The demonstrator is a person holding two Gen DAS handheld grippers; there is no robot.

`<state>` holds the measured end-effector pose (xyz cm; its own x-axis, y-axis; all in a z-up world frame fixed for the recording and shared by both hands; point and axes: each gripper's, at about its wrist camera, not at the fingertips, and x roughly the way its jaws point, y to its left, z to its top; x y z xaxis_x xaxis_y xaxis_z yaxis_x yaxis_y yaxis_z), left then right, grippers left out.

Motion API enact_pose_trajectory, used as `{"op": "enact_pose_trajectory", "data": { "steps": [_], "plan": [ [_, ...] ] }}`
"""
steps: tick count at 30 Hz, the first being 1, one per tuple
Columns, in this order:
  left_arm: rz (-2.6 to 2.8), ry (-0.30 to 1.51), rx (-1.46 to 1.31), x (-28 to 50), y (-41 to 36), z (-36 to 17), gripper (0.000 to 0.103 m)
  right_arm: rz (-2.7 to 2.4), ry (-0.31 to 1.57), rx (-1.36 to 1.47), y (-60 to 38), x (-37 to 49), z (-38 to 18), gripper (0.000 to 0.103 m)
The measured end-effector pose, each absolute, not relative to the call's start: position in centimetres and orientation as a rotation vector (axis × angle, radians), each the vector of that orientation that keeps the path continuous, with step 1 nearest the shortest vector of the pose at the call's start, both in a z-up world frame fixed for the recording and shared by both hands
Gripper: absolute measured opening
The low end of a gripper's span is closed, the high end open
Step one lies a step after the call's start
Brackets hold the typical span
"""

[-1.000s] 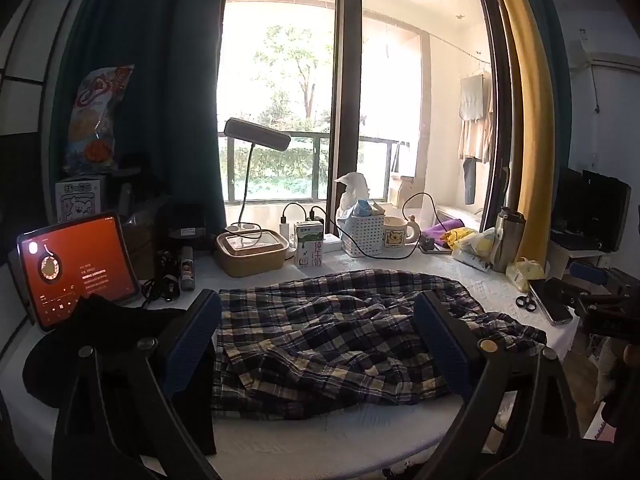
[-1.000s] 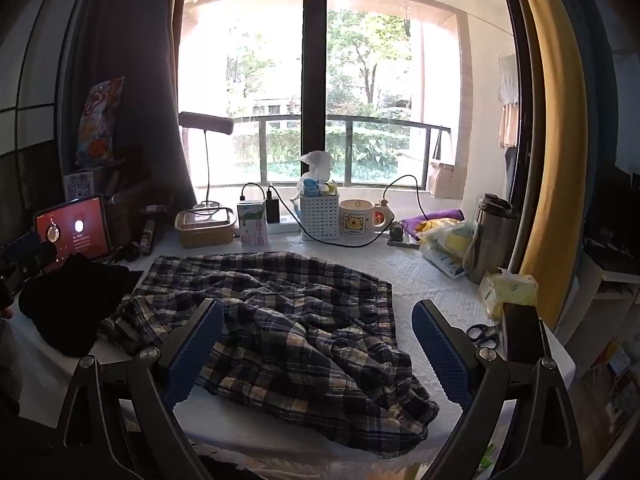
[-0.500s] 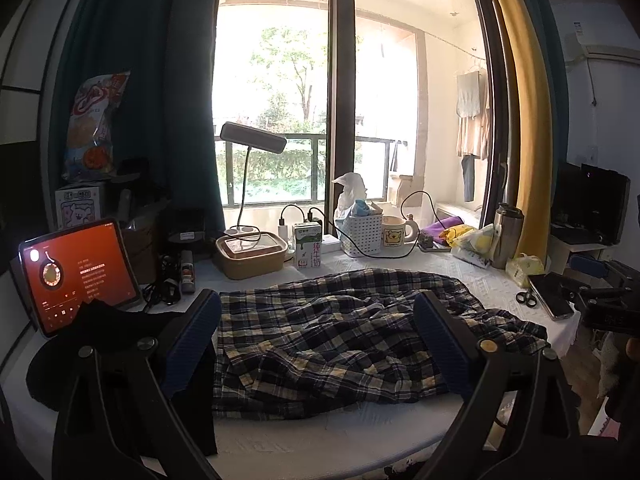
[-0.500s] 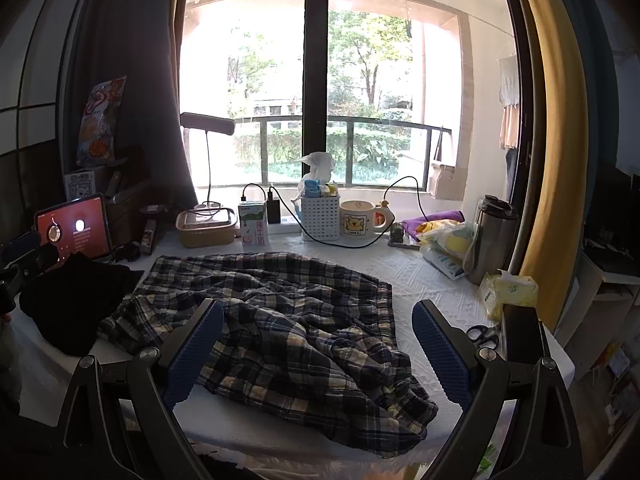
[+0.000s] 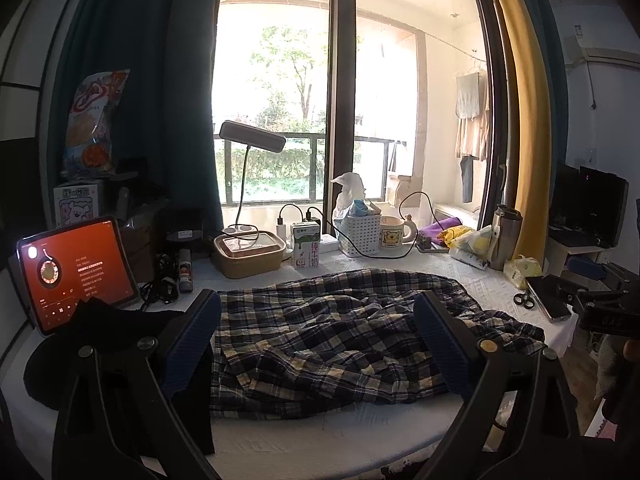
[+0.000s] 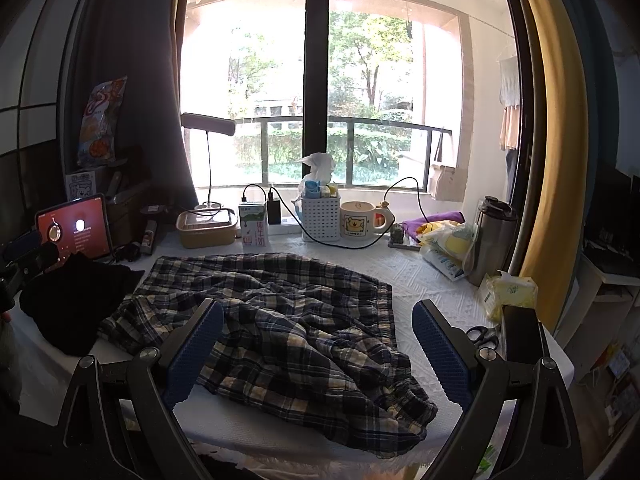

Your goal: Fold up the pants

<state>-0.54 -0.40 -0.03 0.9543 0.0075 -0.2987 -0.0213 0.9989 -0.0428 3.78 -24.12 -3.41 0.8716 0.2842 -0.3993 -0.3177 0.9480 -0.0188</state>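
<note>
Dark plaid pants (image 5: 332, 336) lie crumpled on the white table (image 5: 320, 440); they also show in the right wrist view (image 6: 280, 320), with the bunched end near the front edge. My left gripper (image 5: 316, 340) is open and empty, held above the near edge in front of the pants. My right gripper (image 6: 318, 344) is open and empty, also above the near edge, over the rumpled front part. Neither touches the cloth.
A black garment (image 5: 96, 344) and a red-screen tablet (image 5: 76, 272) are at the left. A lamp (image 5: 252, 136), lunch box (image 5: 248, 252), milk carton (image 5: 306, 246), basket (image 5: 358, 232), mug (image 5: 394, 232), tumbler (image 5: 506, 236), scissors (image 5: 524, 300) and phone (image 5: 548, 298) line the back and right.
Both grippers stay open. The left wrist view has shifted slightly, rising a little; the pants have not moved.
</note>
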Motion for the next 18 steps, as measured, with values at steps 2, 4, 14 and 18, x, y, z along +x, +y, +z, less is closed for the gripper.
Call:
{"op": "enact_pose_trajectory", "data": {
  "steps": [2,4,14,18],
  "plan": [
    [0.014,0.304,-0.045,-0.57,-0.44,-0.01,0.096,0.315,0.405,-0.086,-24.09,3.79,-3.42,0.096],
    [0.014,0.304,-0.046,-0.55,-0.40,-0.02,0.096,0.314,0.405,-0.086,-24.09,3.79,-3.43,0.096],
    [0.006,0.307,-0.053,-0.51,-0.72,-0.01,0.096,0.315,0.405,-0.086,-24.14,3.81,-3.43,0.096],
    [0.005,0.309,-0.054,-0.38,-0.73,-0.07,0.096,0.315,0.405,-0.085,-24.11,3.81,-3.45,0.096]
  ]
}}
